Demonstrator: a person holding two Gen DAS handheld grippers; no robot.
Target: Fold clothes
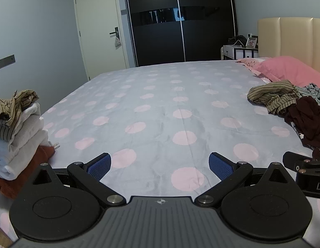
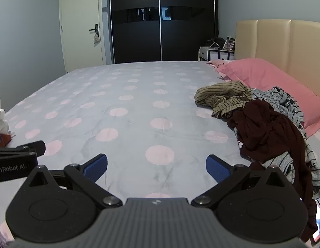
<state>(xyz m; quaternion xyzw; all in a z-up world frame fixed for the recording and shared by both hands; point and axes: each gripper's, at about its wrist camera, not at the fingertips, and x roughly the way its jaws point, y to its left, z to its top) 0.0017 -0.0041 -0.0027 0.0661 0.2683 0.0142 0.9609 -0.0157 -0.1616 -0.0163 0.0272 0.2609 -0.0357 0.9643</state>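
A pile of unfolded clothes lies at the bed's right side: an olive striped garment [image 2: 224, 98], a dark maroon garment [image 2: 269, 136] and a grey patterned one [image 2: 284, 103]. In the left wrist view the same olive garment [image 1: 271, 96] and maroon garment [image 1: 304, 122] sit far right. A stack of folded clothes [image 1: 17, 136] stands at the left edge, with a crumpled striped piece on top. My left gripper [image 1: 160, 166] is open over bare bedsheet. My right gripper [image 2: 156, 168] is open too, its right finger close beside the maroon garment, holding nothing.
The bed [image 1: 160, 103] has a grey sheet with pink dots. A pink pillow [image 2: 263, 78] lies against the beige headboard [image 2: 284, 45]. A dark sliding wardrobe [image 2: 160, 20], a white door [image 1: 98, 31] and a bedside table [image 1: 236, 51] stand beyond the bed.
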